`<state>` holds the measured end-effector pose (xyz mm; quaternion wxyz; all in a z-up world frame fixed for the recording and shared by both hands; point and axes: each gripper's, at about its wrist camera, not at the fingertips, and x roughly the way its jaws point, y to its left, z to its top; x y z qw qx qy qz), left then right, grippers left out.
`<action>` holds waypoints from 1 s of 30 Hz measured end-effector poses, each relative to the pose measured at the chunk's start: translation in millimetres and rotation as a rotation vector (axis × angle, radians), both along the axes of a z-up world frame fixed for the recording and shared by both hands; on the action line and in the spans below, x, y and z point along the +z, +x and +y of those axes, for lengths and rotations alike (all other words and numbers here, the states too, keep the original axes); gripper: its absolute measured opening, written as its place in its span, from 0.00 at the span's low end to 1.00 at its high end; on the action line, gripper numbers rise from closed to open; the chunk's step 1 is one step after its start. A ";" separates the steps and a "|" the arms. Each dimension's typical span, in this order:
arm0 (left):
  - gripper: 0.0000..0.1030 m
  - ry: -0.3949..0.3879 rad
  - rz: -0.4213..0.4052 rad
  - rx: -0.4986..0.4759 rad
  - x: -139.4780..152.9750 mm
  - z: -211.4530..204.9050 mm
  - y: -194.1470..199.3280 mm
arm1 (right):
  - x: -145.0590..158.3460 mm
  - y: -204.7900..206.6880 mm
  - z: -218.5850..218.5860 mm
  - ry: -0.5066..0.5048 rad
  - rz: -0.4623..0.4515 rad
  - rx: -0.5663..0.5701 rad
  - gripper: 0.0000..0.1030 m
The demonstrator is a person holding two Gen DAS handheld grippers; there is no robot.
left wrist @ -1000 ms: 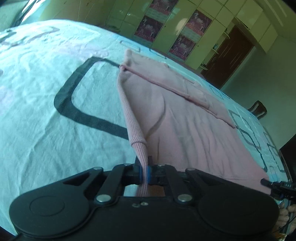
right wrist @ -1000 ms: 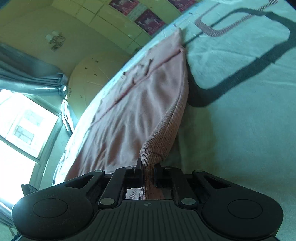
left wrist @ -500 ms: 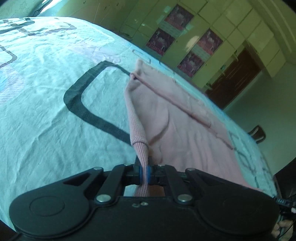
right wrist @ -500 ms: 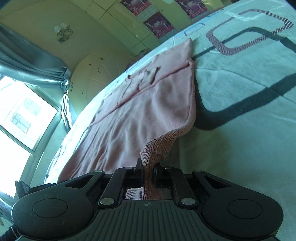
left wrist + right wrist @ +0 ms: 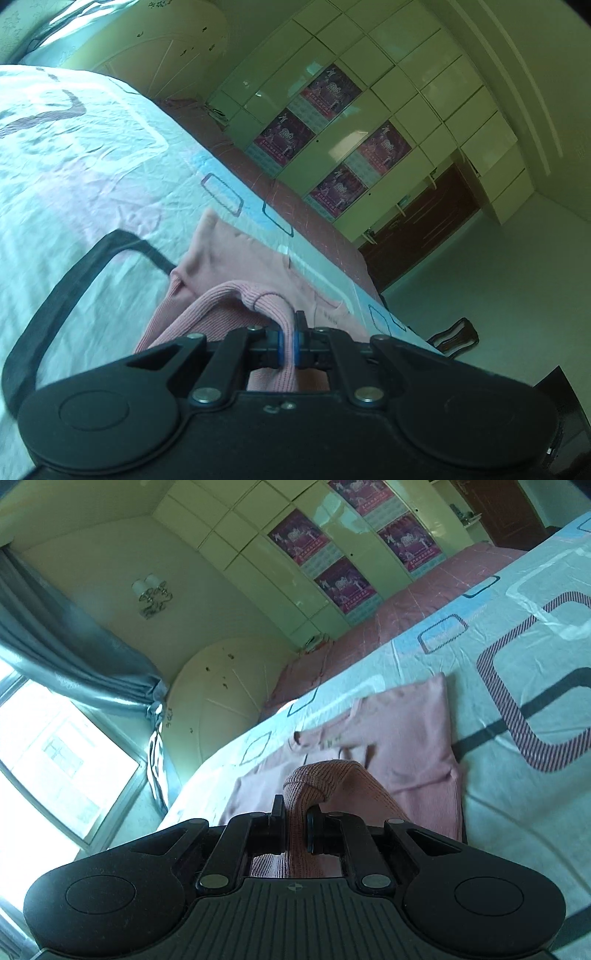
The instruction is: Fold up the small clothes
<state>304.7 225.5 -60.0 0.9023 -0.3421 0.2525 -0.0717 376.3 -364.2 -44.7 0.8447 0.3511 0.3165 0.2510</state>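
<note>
Two handheld grippers, seen from their own wrist cameras, are folding a pink knit sweater [image 5: 406, 731] on a bed [image 5: 517, 812] covered by a pale sheet printed with rounded rectangles. The left gripper [image 5: 287, 345] has its jaws clamped on the ribbed hem [image 5: 258, 299] of the sweater; the right gripper [image 5: 295, 829] has its jaws pinched shut on another bunch of the same ribbed edge. Both held corners are lifted off the bed and arch forward over the body of the sweater, whose far part lies flat on the sheet. A wardrobe wall with posters [image 5: 332, 88] stands beyond the bed. To fold well, it seems best to carry both corners forward level and together, lay the hem squarely on the far edge, and release only once the fabric rests flat.
</note>
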 end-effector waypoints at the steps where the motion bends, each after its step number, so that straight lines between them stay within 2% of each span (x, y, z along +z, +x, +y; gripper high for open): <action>1: 0.03 0.010 -0.004 -0.009 2.4 0.1 17.9 | 0.0 15.6 -0.4 0.002 0.010 -0.013 0.09; 6: 0.03 0.051 0.050 -0.059 -2.8 2.1 111.4 | -13.8 92.7 0.6 0.026 0.095 -0.070 0.09; 11: 0.03 0.098 0.156 -0.114 -33.3 -0.8 197.2 | -58.4 161.4 -2.2 0.060 0.224 -0.130 0.09; 15: 0.03 0.125 0.229 -0.138 -62.2 -1.2 243.4 | -90.4 196.5 -1.9 0.050 0.302 -0.148 0.09; 18: 0.04 0.139 0.252 -0.151 -80.5 1.3 266.3 | -110.3 215.8 -1.0 0.036 0.335 -0.148 0.09; 20: 0.19 0.146 0.237 -0.138 -83.7 2.9 273.9 | -116.9 225.1 -1.8 0.008 0.326 -0.174 0.10; 21: 0.24 0.135 0.220 -0.122 -81.1 6.3 273.1 | -116.1 226.6 -4.2 -0.003 0.315 -0.202 0.19; 22: 0.47 0.132 0.180 -0.098 -74.1 10.9 271.1 | -114.6 225.8 -8.0 0.012 0.293 -0.217 0.30; 23: 0.71 0.152 0.146 -0.070 -69.6 13.2 267.0 | -112.5 223.7 -10.4 0.031 0.264 -0.213 0.31; 24: 0.71 0.187 0.121 -0.052 -65.0 14.9 264.5 | -109.2 222.3 -10.0 0.017 0.238 -0.201 0.31; 26: 0.68 0.239 0.138 -0.087 -62.9 15.1 270.8 | -100.5 221.8 -0.2 -0.077 0.189 -0.164 0.31; 27: 0.68 0.281 0.156 -0.108 -62.1 14.2 276.4 | -99.6 221.4 1.8 -0.091 0.170 -0.161 0.31; 28: 0.68 0.312 0.165 -0.127 -63.5 12.4 279.0 | -101.8 220.8 -0.9 -0.036 0.164 -0.173 0.31; 29: 0.68 0.336 0.173 -0.146 -64.6 10.4 280.7 | -107.4 220.5 -8.2 0.060 0.176 -0.193 0.32; 30: 0.68 0.363 0.180 -0.167 -65.5 7.4 281.8 | -115.1 221.7 -15.3 0.170 0.208 -0.220 0.42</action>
